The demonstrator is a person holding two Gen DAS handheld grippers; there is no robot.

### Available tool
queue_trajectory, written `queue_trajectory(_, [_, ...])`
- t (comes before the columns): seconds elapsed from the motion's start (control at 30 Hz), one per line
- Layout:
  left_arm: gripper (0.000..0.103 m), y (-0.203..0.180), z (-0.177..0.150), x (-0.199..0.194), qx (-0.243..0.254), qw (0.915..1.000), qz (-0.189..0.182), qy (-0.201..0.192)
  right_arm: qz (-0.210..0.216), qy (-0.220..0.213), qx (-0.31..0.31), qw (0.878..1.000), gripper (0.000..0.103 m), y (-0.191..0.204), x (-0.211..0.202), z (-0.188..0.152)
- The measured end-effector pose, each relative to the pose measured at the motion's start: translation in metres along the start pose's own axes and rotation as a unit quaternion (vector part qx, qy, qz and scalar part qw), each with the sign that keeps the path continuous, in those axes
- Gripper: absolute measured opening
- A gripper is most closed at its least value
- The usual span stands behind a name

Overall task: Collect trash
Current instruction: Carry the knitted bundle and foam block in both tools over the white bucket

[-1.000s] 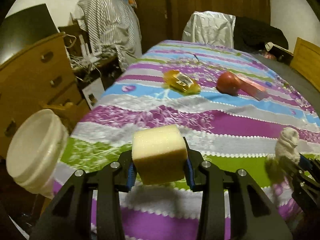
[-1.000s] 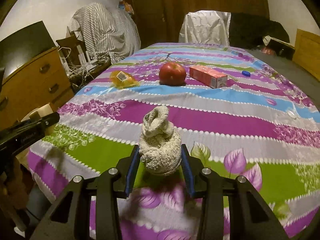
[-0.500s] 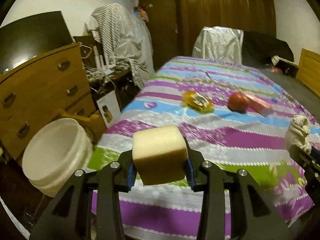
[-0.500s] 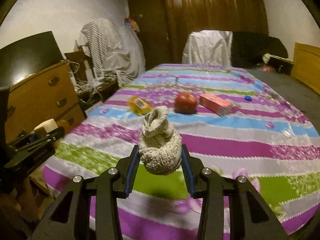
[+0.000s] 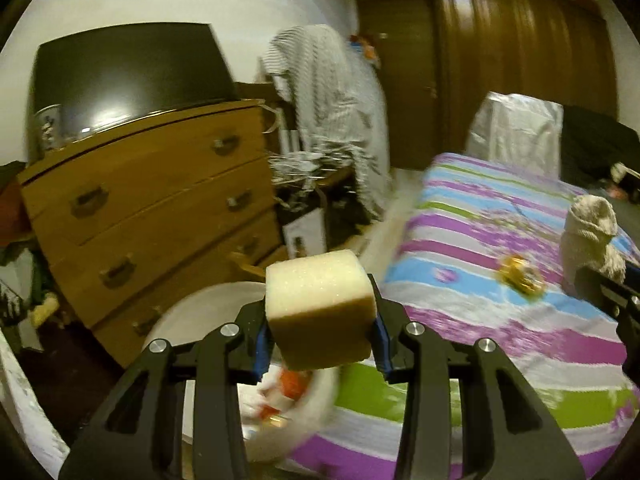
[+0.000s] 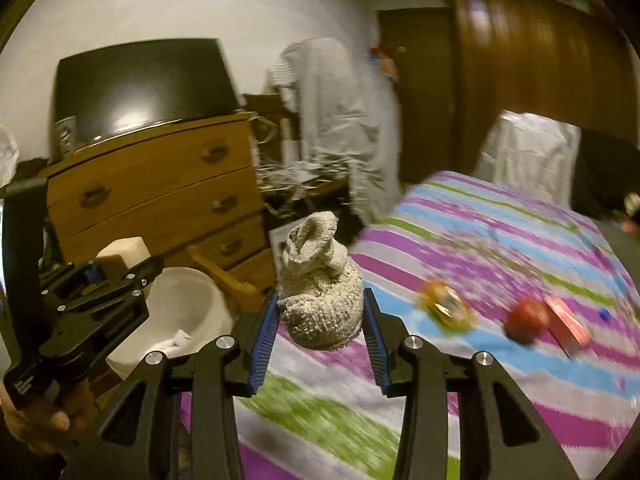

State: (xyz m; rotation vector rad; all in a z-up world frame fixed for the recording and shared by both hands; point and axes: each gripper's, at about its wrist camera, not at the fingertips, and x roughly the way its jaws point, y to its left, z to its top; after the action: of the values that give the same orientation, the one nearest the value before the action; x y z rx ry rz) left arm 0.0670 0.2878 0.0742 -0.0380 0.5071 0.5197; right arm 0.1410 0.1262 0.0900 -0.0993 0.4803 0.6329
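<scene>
Bin [image 5: 192,312] now beneath held sponge [image 5: 320,308]

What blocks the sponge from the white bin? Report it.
Nothing visible does. The left gripper, shut on the sponge, hangs over the near rim of the open white bin; only air shows between them.

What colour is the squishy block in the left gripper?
The square foam block is pale yellow, shown best in the left wrist view.
</scene>
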Motion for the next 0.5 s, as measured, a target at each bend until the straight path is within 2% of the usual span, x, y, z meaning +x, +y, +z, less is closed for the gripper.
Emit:
queue_trajectory(0.2, [0.039, 0.061, 0.015, 0.022, -0.008, 0.9986, 0.051, 0.008, 0.06, 0.027, -0.018, 0.998, 0.042, 0.058, 0.053, 0.046])
queue_trajectory(0.4, [0.039, 0.102, 0.017, 0.039, -0.012, 0.9965, 0.079, 0.023, 0.106, 0.073, -0.034, 0.991, 0.042, 0.112, 0.107, 0.065])
queue_trajectory(0.5, [0.039, 0.116, 0.014, 0.046, -0.015, 0.996, 0.082, 0.033, 0.126, 0.095, -0.032, 0.987, 0.042, 0.133, 0.128, 0.066])
